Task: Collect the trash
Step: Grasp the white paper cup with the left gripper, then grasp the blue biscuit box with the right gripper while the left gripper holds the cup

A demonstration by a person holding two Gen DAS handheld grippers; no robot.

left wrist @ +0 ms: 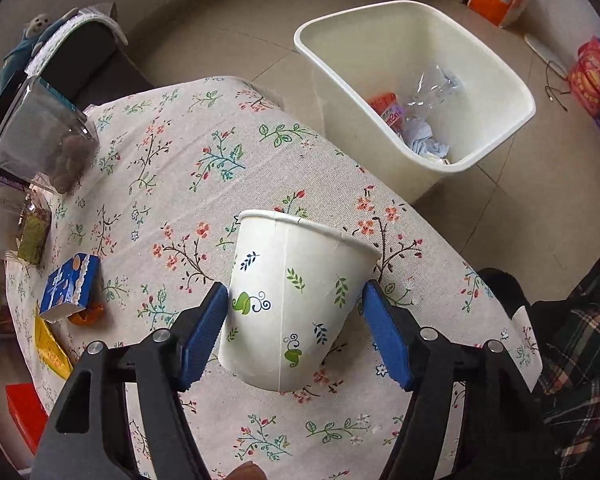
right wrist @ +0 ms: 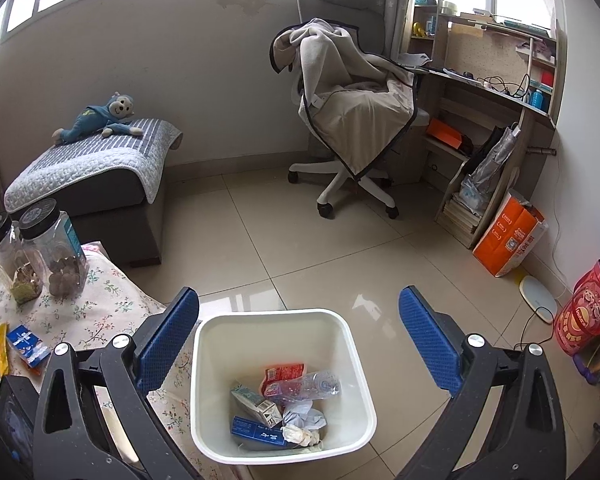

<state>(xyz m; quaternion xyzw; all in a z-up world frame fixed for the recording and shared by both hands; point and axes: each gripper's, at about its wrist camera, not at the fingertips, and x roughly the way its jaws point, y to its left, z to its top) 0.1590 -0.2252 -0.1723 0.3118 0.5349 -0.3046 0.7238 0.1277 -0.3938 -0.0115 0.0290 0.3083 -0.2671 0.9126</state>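
A white paper cup (left wrist: 296, 300) with leaf prints sits between the blue pads of my left gripper (left wrist: 294, 320), which is shut on it above the floral tablecloth (left wrist: 172, 152). The white trash bin (left wrist: 412, 92) stands on the floor past the table's far edge, holding a plastic bottle, cartons and crumpled paper. My right gripper (right wrist: 298, 344) is open and empty, hovering above the same bin (right wrist: 280, 384). A small blue box (left wrist: 70, 284) and a yellow wrapper (left wrist: 52, 348) lie on the table at the left; the box also shows in the right wrist view (right wrist: 26, 344).
Clear plastic jars (left wrist: 44, 136) with black lids stand at the table's far left, also in the right wrist view (right wrist: 56, 248). A grey ottoman (right wrist: 92, 184) with a stuffed monkey, an office chair (right wrist: 356, 120), a desk and an orange bag (right wrist: 508, 240) stand around the tiled floor.
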